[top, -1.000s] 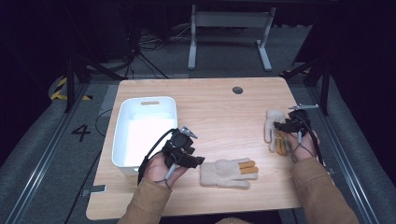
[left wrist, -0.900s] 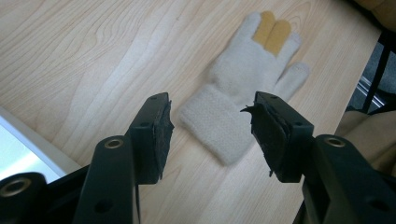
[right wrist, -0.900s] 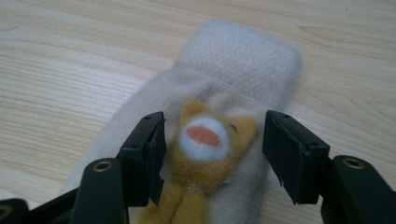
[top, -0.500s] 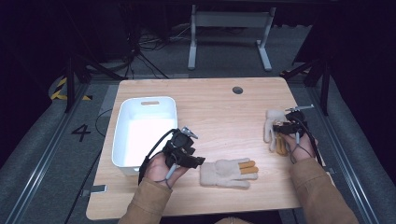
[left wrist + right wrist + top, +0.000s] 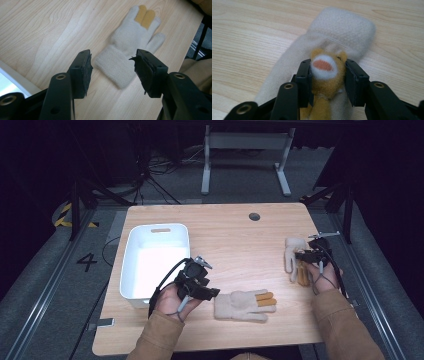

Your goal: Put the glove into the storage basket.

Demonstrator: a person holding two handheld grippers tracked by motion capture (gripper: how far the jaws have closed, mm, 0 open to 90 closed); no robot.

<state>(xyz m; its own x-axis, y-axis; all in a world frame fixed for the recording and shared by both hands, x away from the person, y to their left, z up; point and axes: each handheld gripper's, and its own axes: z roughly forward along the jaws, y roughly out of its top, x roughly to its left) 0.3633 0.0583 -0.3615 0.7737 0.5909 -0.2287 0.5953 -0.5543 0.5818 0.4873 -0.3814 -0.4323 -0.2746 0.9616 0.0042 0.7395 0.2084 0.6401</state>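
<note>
Two cream knit gloves with yellow-orange fingers lie on the wooden table. The near glove (image 5: 244,305) (image 5: 132,42) lies flat by the front edge with its cuff toward my left gripper (image 5: 212,293) (image 5: 112,70). That gripper is open and hovers just short of the cuff, touching nothing. The other glove (image 5: 291,254) (image 5: 342,27) lies at the right edge. My right gripper (image 5: 303,256) (image 5: 327,67) has just been closing, and its pads now press both sides of that glove's fuzzy yellow finger part (image 5: 325,86).
A white plastic bin (image 5: 129,270) stands on the table's left side, just beyond my left hand. The table (image 5: 225,230) has a round grommet (image 5: 254,216) near its far edge. Dark floor, cables and a desk frame lie beyond.
The right gripper's jaws have narrowed onto the right glove. Both hands and both gloves stay where they were.
</note>
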